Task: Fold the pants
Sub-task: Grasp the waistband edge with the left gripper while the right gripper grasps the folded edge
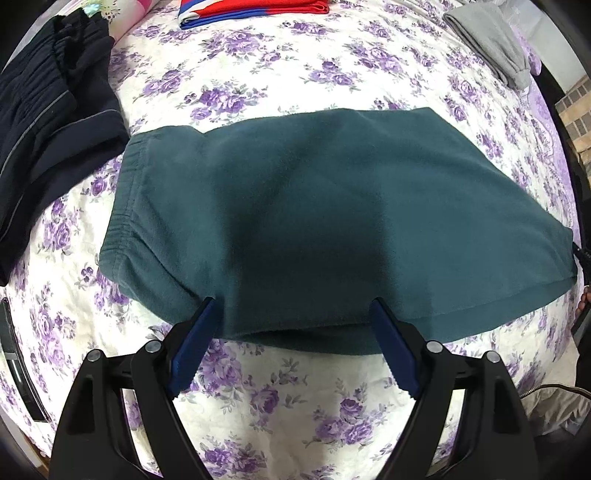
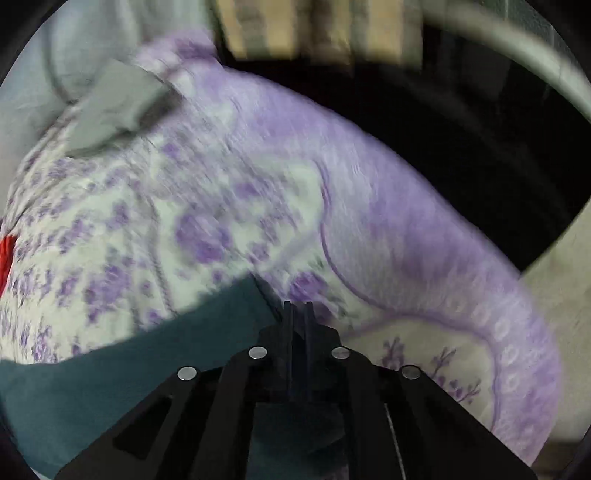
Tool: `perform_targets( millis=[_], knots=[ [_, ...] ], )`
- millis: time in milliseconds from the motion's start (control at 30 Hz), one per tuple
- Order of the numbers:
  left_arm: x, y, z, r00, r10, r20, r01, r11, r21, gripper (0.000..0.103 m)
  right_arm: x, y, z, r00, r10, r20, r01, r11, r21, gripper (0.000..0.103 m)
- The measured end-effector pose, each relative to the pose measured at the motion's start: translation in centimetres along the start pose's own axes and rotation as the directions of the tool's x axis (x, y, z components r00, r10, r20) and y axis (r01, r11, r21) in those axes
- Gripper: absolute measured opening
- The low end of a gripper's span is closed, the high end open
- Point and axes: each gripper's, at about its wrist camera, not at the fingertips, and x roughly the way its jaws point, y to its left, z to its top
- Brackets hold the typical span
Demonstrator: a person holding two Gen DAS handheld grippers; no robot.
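Note:
Dark teal fleece pants (image 1: 314, 221) lie folded on the floral bedspread (image 1: 295, 398), with the elastic waistband at the left. My left gripper (image 1: 293, 308) is open, its blue-padded fingers (image 1: 192, 350) spread over the near edge of the pants, holding nothing. In the right wrist view, which is motion-blurred, my right gripper (image 2: 298, 306) has its jaws together at the right corner of the teal pants (image 2: 129, 373). Whether cloth is pinched between them I cannot tell.
Folded black pants (image 1: 48, 118) lie at the left. A red and blue garment (image 1: 255, 11) lies at the far edge. A grey folded garment (image 1: 491, 44) lies at the far right and shows in the right wrist view (image 2: 118, 107). The bed's right edge (image 2: 443, 221) drops into darkness.

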Motion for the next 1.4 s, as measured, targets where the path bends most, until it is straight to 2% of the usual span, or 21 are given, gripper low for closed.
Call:
perform_targets(
  millis=[33,100,167,233,333,400,500,533,600,633,667,767,933,1100,1200,1233,1300,1333,1400],
  knots=[
    [-0.2,-0.2,0.0,1.0,0.001,0.002,-0.001,1.0,0.011,0.08,-1.4,-0.9,-0.1,0.999,0.007,0.046,-0.009,0.999,0.032,0.007],
    [-0.7,-0.4,-0.3,1.0,-0.01,0.02,0.009,1.0,0.025,0.08,-3.4,-2.5,-0.7,0.996,0.047,0.069,-0.053,0.995,0.082,0.007],
    [-1.2,-0.1,-0.7,0.999,-0.024,0.031,0.023,0.999,0.028,0.08,-4.9,-4.3,-2.1,0.991,0.126,0.053,-0.133,0.98,0.149,0.008],
    [-1.6,0.1,-1.0,0.999,-0.028,0.044,0.027,0.999,0.028,0.08,-5.6,-4.5,-3.4,0.983,0.183,0.029,-0.185,0.969,0.161,0.008],
    [-2.1,0.9,-1.6,0.998,-0.023,0.059,0.021,1.0,0.023,0.08,-4.9,-3.8,-4.7,0.967,0.254,-0.021,-0.245,0.95,0.194,0.007],
    [-2.4,1.7,-1.8,0.998,-0.023,0.062,0.022,1.0,0.007,0.08,-3.8,-3.4,-5.3,0.954,0.298,-0.041,-0.278,0.925,0.26,0.008],
    [-3.1,3.7,-2.5,0.997,-0.03,0.073,0.034,0.998,-0.052,0.08,-3.0,-3.2,-5.9,0.935,0.352,-0.03,-0.323,0.886,0.332,0.008],
    [-3.4,4.4,-2.7,0.996,-0.037,0.08,0.043,0.996,-0.074,0.08,-2.8,-3.1,-6.0,0.933,0.358,-0.029,-0.327,0.881,0.343,0.009],
    [-3.9,5.6,-3.1,0.995,-0.043,0.089,0.053,0.993,-0.108,0.08,-2.7,-3.1,-6.0,0.928,0.371,-0.027,-0.336,0.866,0.371,0.025],
    [-4.2,6.2,-3.4,0.995,-0.037,0.094,0.048,0.991,-0.127,0.08,-2.7,-3.0,-6.0,0.925,0.38,-0.021,-0.345,0.859,0.378,0.041],
    [-4.5,6.7,-3.6,0.995,-0.032,0.099,0.046,0.989,-0.138,0.08,-2.8,-2.8,-5.9,0.926,0.377,-0.024,-0.342,0.863,0.371,0.043],
    [-4.8,8.2,-4.3,0.994,-0.02,0.104,0.039,0.983,-0.179,0.08,-2.6,-2.2,-5.6,0.934,0.354,-0.039,-0.32,0.881,0.348,0.043],
    [-4.5,9.9,-5.3,0.996,-0.01,0.09,0.03,0.974,-0.226,0.08,-2.1,-1.9,-5.1,0.945,0.325,-0.027,-0.293,0.882,0.368,0.043],
    [-4.7,10.5,-4.4,0.991,-0.056,0.12,0.087,0.959,-0.27,0.078,-1.9,-1.8,-5.1,0.95,0.312,-0.031,-0.279,0.886,0.372,0.036],
    [-4.8,10.3,-2.8,0.987,-0.078,0.139,0.115,0.953,-0.28,0.073,-1.9,-1.9,-5.3,0.951,0.306,-0.032,-0.273,0.886,0.374,0.033],
    [-4.4,10.4,-2.1,0.987,-0.087,0.134,0.123,0.949,-0.292,0.068,-1.8,-1.9,-5.3,0.952,0.305,-0.033,-0.271,0.887,0.374,0.033],
    [-3.7,10.4,-1.1,0.987,-0.107,0.121,0.14,0.941,-0.307,0.057,-1.8,-1.8,-5.4,0.954,0.297,-0.033,-0.265,0.891,0.368,0.031],
    [-3.3,10.3,-0.5,0.987,-0.115,0.113,0.145,0.939,-0.312,0.049,-1.8,-1.8,-5.4,0.954,0.296,-0.034,-0.264,0.893,0.365,0.03],
    [-2.8,10.2,0.1,0.992,-0.09,0.088,0.114,0.94,-0.322,0.034,-2.1,-1.8,-5.3,0.958,0.284,-0.035,-0.254,0.899,0.356,0.025]
  ],
)
